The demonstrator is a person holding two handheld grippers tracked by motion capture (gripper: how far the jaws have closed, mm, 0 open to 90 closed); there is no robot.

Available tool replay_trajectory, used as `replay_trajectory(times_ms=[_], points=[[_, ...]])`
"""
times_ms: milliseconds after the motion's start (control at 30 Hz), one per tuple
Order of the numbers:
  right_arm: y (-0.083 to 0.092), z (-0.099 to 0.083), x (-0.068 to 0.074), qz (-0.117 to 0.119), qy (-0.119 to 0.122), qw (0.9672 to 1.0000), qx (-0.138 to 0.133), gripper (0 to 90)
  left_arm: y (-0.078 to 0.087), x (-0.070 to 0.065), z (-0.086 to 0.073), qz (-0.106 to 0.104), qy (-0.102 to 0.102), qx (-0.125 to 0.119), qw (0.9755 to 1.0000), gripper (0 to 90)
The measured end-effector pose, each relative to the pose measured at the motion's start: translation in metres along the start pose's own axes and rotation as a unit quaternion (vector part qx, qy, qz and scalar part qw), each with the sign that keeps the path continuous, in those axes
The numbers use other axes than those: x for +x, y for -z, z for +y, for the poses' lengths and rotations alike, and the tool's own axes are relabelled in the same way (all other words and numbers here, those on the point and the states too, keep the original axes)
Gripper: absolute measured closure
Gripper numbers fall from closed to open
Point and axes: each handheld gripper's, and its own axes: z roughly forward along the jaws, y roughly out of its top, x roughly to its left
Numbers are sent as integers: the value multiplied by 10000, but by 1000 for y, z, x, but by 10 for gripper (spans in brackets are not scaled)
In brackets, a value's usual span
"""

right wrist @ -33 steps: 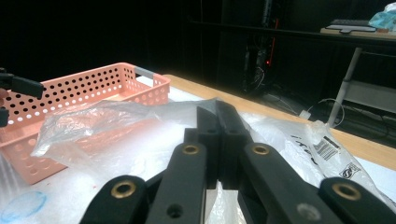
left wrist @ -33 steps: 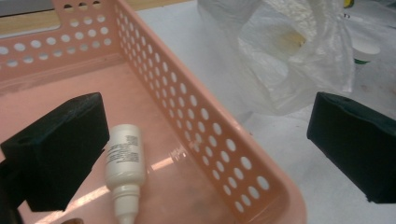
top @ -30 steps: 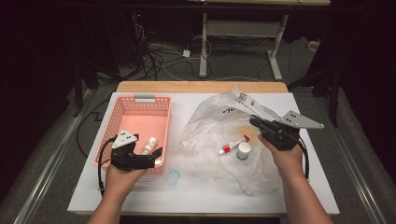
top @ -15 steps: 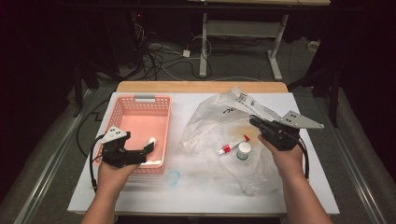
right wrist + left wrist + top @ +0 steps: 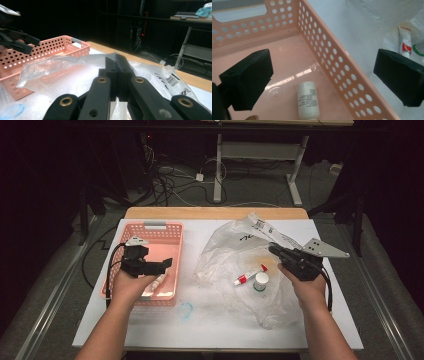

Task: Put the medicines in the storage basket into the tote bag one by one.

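Left tongs (image 5: 322, 80) gape over the bottle (image 5: 307, 100) — right tongs (image 5: 116, 65) pinch the bag (image 5: 60, 65).

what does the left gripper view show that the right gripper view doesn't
Left gripper view: a white bottle lying on the pink basket's floor, a red-and-white tube off on the plastic bag, and the left gripper with jaws wide apart. Right gripper view: the right gripper shut on the clear plastic bag, holding its edge up. Both: the pink basket.
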Motion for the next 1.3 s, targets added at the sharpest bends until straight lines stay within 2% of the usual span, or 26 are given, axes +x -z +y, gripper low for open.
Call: replay_trajectory(times_ms=[200, 267, 367, 500, 567, 633, 733, 833, 967, 1033, 1133, 1200, 1233, 1300], points=[[-1, 0, 0, 2, -20, 10000, 11, 900, -21, 14, 6, 111, 86, 576, 9982, 94], [-1, 0, 0, 6, -30, 10000, 19, 900, -28, 18, 5, 104, 190, 789, 9966, 113], [-1, 0, 0, 7, -6, 10000, -3, 900, -37, 20, 3, 292, 122, 1103, 9934, 120], [-1, 0, 0, 0, -2, 10000, 12, 900, -46, 21, 2, 279, 119, 1459, 9888, 144], [0, -1, 0, -1, -15, 10000, 28, 900, -49, 21, 3, 255, 129, 1651, 9859, 163], [-1, -1, 0, -22, -23, 10000, 37, 900, -51, 19, 4, 178, 80, 1917, 9813, 191], [-1, -1, 0, -11, -10, 10000, 46, 900, -52, 15, 5, 129, 30, 2136, 9768, 255], [-2, -1, 0, 3, 1, 10000, 34, 900, -55, 14, 3, 170, 38, 2462, 9691, 306], [-1, -1, 1, 3, -2, 10000, 23, 900, -57, 15, 3, 209, 101, 2570, 9661, 383], [0, -1, 0, -1, 0, 10000, 12, 900, -60, 14, 2, 214, 73, 2676, 9633, 434], [0, -1, 0, -9, -20, 10000, 22, 900, -64, 12, 2, 211, -9, 2797, 9599, 503], [0, -1, 0, -7, -13, 10000, 24, 900, -68, 9, 0, 244, -133, 2861, 9578, 569], [0, -1, 0, -5, -18, 10000, 23, 900, -69, 7, 0, 268, -243, 2869, 9573, 572], [0, -1, 0, -1, -10, 10000, 21, 900, -69, 5, 0, 287, -288, 2859, 9574, 577]])
